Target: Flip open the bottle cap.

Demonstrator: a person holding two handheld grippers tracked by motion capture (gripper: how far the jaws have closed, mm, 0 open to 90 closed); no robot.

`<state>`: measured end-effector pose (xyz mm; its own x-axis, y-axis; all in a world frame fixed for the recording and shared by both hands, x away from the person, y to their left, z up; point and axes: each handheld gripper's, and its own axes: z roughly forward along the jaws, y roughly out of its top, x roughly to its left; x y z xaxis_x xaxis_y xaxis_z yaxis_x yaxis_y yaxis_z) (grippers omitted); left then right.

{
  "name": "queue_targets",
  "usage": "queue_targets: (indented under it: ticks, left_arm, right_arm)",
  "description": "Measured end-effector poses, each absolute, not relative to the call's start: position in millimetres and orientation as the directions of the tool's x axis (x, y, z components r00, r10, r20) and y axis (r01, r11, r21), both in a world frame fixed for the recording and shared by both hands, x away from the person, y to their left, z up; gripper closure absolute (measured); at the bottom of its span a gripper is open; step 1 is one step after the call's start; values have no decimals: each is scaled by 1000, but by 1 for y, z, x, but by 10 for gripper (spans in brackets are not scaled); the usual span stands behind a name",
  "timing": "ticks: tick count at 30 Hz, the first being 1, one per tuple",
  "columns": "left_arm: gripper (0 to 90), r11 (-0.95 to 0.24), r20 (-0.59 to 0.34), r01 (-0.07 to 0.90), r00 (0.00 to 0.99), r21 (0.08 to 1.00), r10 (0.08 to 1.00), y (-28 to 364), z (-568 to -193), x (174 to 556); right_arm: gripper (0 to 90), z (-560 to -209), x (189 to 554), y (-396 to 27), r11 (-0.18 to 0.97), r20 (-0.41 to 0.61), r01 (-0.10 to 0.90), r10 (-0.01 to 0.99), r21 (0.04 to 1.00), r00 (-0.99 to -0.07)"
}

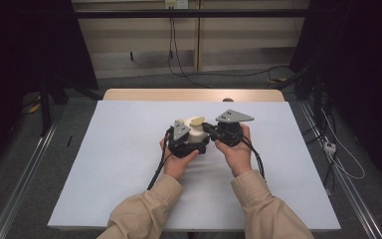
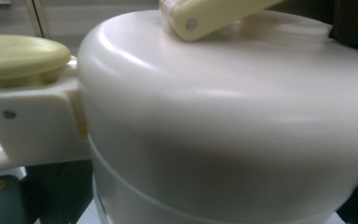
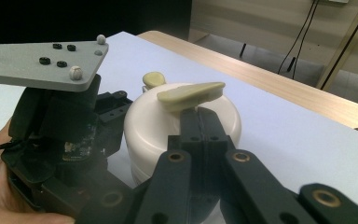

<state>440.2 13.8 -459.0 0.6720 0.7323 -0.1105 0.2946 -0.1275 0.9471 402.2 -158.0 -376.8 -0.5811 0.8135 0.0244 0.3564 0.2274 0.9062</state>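
Observation:
A white round pot (image 1: pixel 197 134) stands at the middle of the white table (image 1: pixel 124 169). It has a pale yellow lever (image 3: pixel 191 94) across its top and a yellow knob (image 3: pixel 154 78) on a side bracket. My left gripper (image 1: pixel 185 143) clasps the pot's body from the left, and in the left gripper view the pot wall (image 2: pixel 223 130) looms close with dark jaw parts at both lower corners. My right gripper (image 3: pixel 200 119) is shut, its jaws pressed together, with the tips on the lid just under the yellow lever. In the high view the right gripper (image 1: pixel 209 127) reaches in from the pot's right.
A person's hands and beige sleeves (image 1: pixel 258 204) come in from the bottom edge. The table's wooden far edge (image 1: pixel 194 94) shows beyond the white sheet. Cables (image 1: pixel 338 159) lie on the floor to the right, and metal rails run along both sides.

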Motion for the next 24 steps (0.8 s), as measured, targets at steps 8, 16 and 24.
queue_targets:
  ticks: [8, 16, 24]
  left_arm:
    - [49, -131, -106, 292, 673, 947, 732, 14, -459, 440]
    - [49, -126, -110, 294, 670, 947, 734, 14, -459, 440]
    - [49, -128, -108, 293, 669, 947, 735, 13, -459, 440]
  right_arm:
    - [900, -375, 404, -156, 229, 21, 353, 813, 907, -582]
    - [900, -374, 405, -154, 228, 22, 351, 812, 908, -583]
    - [900, -373, 407, -152, 225, 22, 348, 812, 910, -583]
